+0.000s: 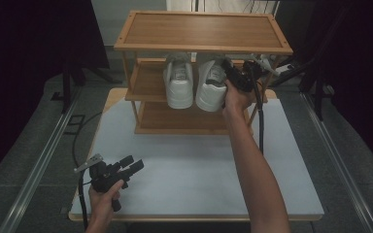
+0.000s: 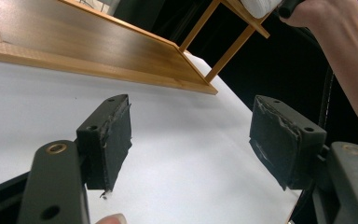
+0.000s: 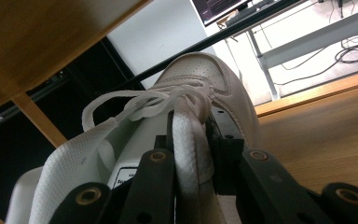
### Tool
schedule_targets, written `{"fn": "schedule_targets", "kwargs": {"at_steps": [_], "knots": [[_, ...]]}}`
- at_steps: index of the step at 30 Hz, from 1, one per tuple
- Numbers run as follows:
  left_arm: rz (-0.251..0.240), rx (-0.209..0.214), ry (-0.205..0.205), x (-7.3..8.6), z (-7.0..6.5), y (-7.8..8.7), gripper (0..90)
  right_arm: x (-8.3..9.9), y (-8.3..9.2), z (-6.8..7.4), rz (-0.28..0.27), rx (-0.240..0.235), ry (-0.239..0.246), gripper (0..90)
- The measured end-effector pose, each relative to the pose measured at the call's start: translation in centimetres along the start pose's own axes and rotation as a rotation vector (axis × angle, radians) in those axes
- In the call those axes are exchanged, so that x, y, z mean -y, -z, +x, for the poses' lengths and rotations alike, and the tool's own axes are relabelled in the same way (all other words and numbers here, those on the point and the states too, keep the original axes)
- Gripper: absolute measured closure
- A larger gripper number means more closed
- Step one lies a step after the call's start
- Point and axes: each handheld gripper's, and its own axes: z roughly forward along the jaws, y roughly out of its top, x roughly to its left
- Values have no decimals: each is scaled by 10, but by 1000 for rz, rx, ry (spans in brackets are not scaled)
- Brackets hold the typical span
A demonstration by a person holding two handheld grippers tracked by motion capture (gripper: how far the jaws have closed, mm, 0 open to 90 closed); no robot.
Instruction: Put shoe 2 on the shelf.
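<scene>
Behind the white worktop (image 1: 189, 165), on the middle tier of the three-tier bamboo shoe rack (image 1: 204, 46), the right-hand white lace-up sneaker (image 1: 211, 87) lies toe rearward, heel toward the front edge. Right gripper (image 3: 193, 140) fingers (image 3: 156, 172) are clamped on its collar; left gripper (image 2: 191, 140) is held open, idle, near the front-left corner.

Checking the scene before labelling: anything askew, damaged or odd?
Only the left gripper: the pad on one finger looks frayed and peeling at its edge. Both white shoes, left and right, sit side by side on the rack's middle shelf; the right gripper pinches the right one's collar.
</scene>
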Motion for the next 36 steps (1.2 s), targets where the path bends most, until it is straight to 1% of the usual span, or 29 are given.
{"fn": "schedule_targets", "kwargs": {"at_steps": [1, 2, 4, 6, 8, 12, 13, 14, 15, 16, 17, 19, 24, 26, 29, 36], "knots": [[1, 0, 2, 0, 0, 0, 290, 0, -1, 0, 5, -2, 2, 782], [2, 1, 4, 0, 0, -1, 290, 0, -2, -1, 2, -10, -3, 771], [8, 1, 1, 1, 0, -1, 290, 0, -4, -1, 14, -30, -9, 744], [9, 5, 1, 1, 0, -2, 289, 1, -7, -1, 28, -55, -1, 709], [9, 5, -1, 1, -1, -2, 289, 2, -7, 1, 37, -60, 13, 684], [6, 3, 5, 1, 0, -1, 289, 3, -8, 2, 38, -77, 2, 577], [5, 4, 7, 1, 1, -1, 290, 3, -7, 3, 35, -81, -9, 568], [4, 4, 8, 1, 1, -1, 289, 2, -5, 2, 39, -91, -17, 575], [5, 6, 7, 0, 0, -1, 290, 1, -3, 2, 32, -95, -28, 597], [4, 6, 6, 0, 0, -1, 290, -1, 0, 0, 19, -110, -27, 589], [4, 8, 5, 0, 0, -1, 289, -1, 1, 1, 23, -117, -28, 580], [7, 12, 4, 0, -1, -2, 289, 2, 6, 1, 44, -107, 21, 565], [15, 16, -3, 1, -4, -4, 289, 9, 23, -4, 49, -120, 26, 548], [15, 16, -3, 0, -4, -3, 289, 10, 32, -6, 50, -141, 32, 547], [13, 15, -5, 0, -4, -3, 290, 10, 45, -6, 61, -172, 86, 540], [11, 9, -19, -3, -4, 1, 289, 10, 86, -3, 52, -185, 206, 531]]}}
